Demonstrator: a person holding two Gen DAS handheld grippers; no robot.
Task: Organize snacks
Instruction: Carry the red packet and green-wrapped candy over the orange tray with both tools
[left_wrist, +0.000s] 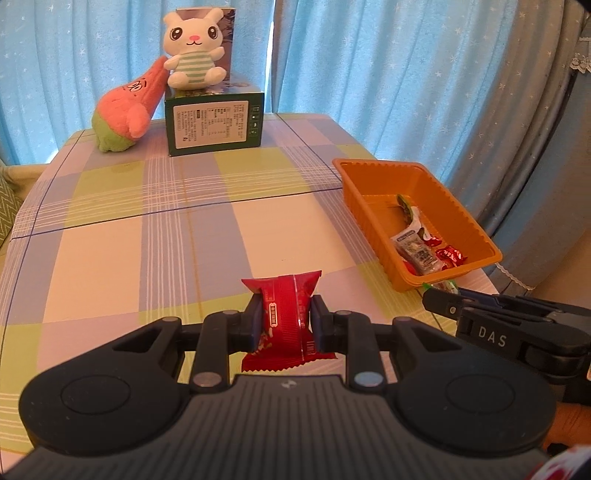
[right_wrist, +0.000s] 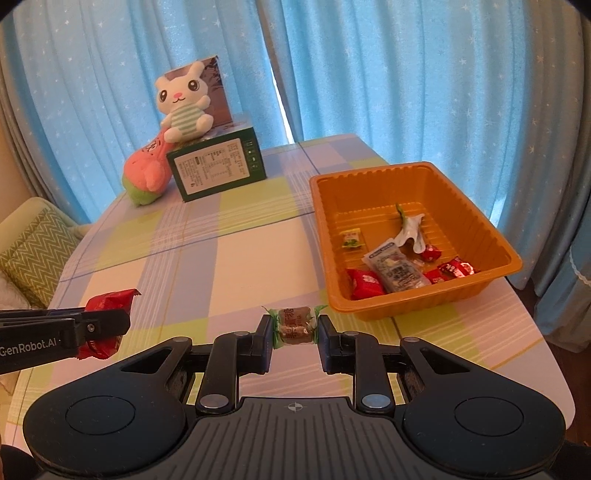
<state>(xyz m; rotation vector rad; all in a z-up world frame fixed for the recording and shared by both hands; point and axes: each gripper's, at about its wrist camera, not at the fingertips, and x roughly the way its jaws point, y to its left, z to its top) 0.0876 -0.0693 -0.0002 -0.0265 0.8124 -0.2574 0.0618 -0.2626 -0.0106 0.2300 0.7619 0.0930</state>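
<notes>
My left gripper is shut on a red snack packet and holds it above the checked tablecloth; it also shows at the left of the right wrist view. My right gripper is shut on a green-ended wrapped candy, just in front of the orange tray. The tray holds several wrapped snacks, red, grey and green. The right gripper shows at the right of the left wrist view, beside the tray's near corner.
A green box stands at the table's far side with a white rabbit plush on it and a pink plush leaning against it. Blue curtains hang behind. A green cushion lies left of the table.
</notes>
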